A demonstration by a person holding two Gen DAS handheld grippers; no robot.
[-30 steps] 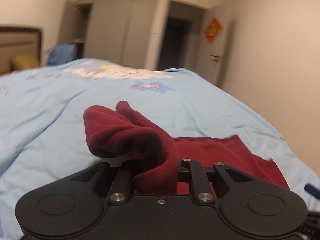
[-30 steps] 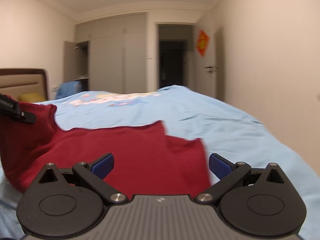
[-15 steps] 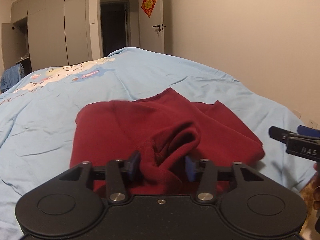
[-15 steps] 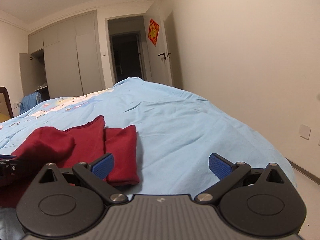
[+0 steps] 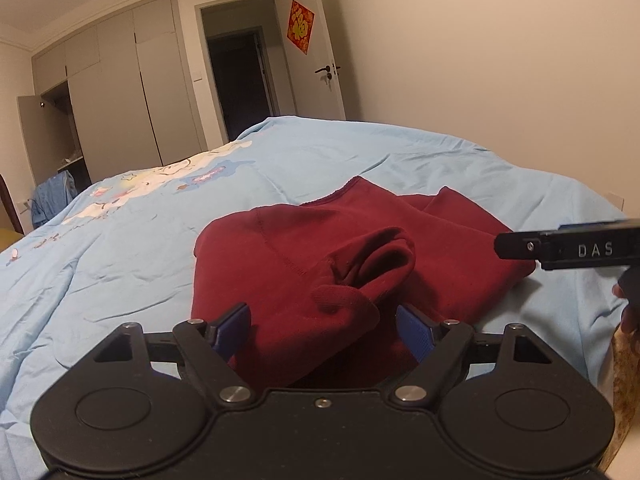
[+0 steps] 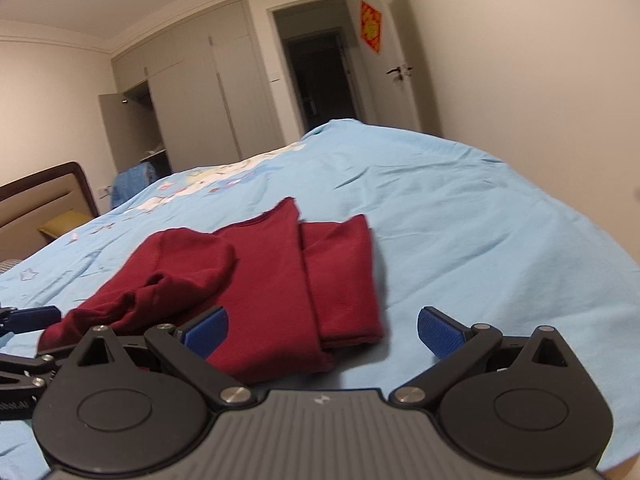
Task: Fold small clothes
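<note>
The left claw (image 5: 323,326) has let go, its fingers now apart around the sleeve (image 5: 362,276) dropped across the top (image 5: 260,256) on the bed (image 5: 120,264). The right claw (image 6: 322,330) hangs wide apart, empty; sleeve fold looks done.

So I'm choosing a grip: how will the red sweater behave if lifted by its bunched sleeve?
The red sweater is probably floppy: its sleeve lies slumped in soft folds. It likely drapes and unfolds if lifted at one point. It shouldn't slide freely on the wrinkled blue duvet.
</note>
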